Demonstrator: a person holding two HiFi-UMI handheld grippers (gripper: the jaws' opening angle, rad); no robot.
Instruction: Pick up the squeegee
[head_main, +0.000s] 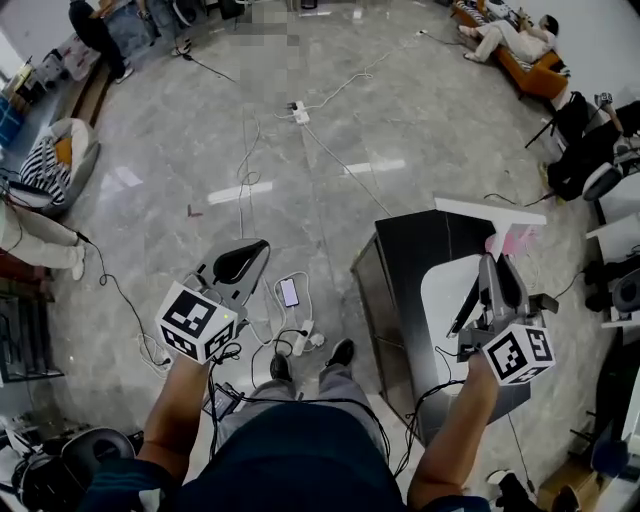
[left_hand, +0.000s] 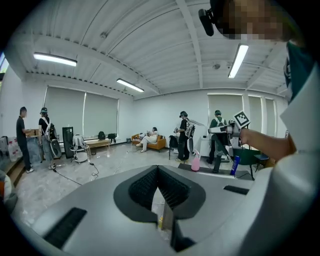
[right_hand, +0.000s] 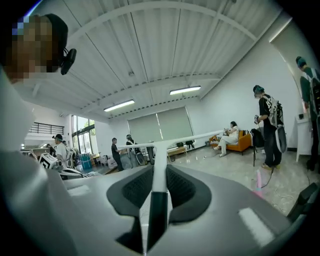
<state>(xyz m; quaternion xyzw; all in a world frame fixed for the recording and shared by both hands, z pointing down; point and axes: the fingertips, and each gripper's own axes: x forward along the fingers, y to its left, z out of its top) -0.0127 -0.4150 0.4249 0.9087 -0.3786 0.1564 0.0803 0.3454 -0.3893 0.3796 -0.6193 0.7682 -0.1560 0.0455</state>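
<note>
My right gripper (head_main: 497, 268) is shut on the squeegee (head_main: 488, 212); its white blade bar lies crosswise above the black table (head_main: 410, 250). In the right gripper view the squeegee (right_hand: 158, 170) runs out between the jaws, a dark handle, then a white stem ending in a long T-bar, held up in the air. My left gripper (head_main: 250, 255) hangs over the floor to the left, its jaws closed on nothing. In the left gripper view, that gripper's (left_hand: 157, 172) pads meet with nothing between them, and the right gripper (left_hand: 224, 130) shows at the far right.
A pink spray bottle (head_main: 512, 240) stands on the table's far side, with a blue bottle (left_hand: 235, 165) near it. Cables, a power strip (head_main: 300, 112) and a phone (head_main: 289, 292) lie on the floor. People stand around the room, and someone sits on an orange sofa (head_main: 535, 70).
</note>
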